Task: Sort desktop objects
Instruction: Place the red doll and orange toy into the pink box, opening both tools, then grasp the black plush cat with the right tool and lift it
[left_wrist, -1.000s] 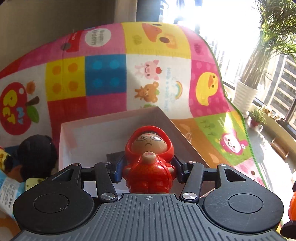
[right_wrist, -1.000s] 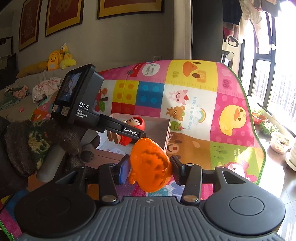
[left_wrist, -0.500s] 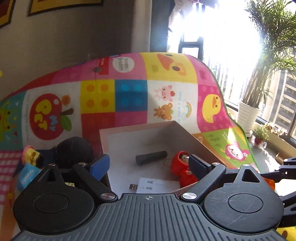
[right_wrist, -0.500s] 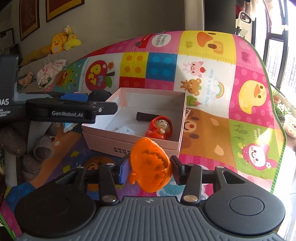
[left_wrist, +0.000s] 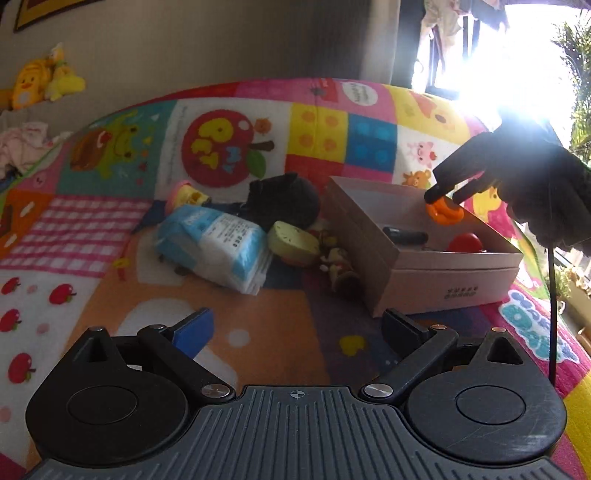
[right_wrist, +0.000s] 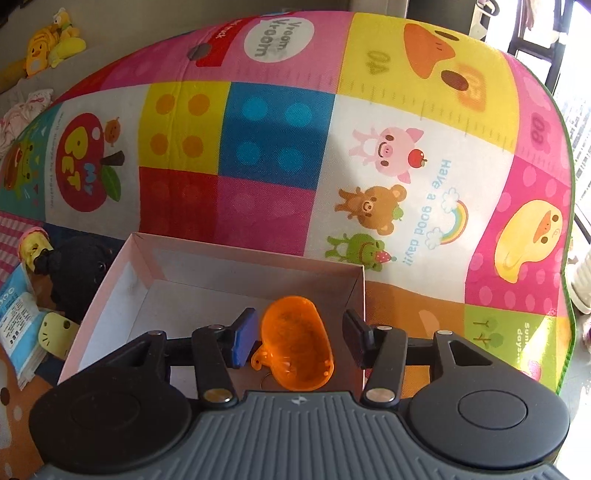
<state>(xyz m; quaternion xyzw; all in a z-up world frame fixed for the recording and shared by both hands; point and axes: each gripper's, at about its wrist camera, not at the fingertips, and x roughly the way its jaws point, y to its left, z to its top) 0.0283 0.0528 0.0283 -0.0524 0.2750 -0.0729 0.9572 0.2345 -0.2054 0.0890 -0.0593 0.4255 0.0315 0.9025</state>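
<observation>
Right tool (right_wrist: 295, 341) over the box (right_wrist: 122, 275), jaws opening, orange toy (right_wrist: 295, 350) between them and free of both pads: let it drop clear before pulling back; left tool (left_wrist: 297, 330) released, empty, facing the clutter beside the box.

This is a home, a living room used as a child's play area. A bright cartoon play mat (right_wrist: 424, 177) with animals, fruit and building-block squares covers the floor. Yellow plush toys (left_wrist: 44, 77) sit on a sofa (left_wrist: 22, 122) against a plain wall, beside crumpled clothes (left_wrist: 22, 144). A framed picture (left_wrist: 44, 13) hangs above, and a potted plant (left_wrist: 576, 74) stands by a sunlit window (left_wrist: 498, 55).
</observation>
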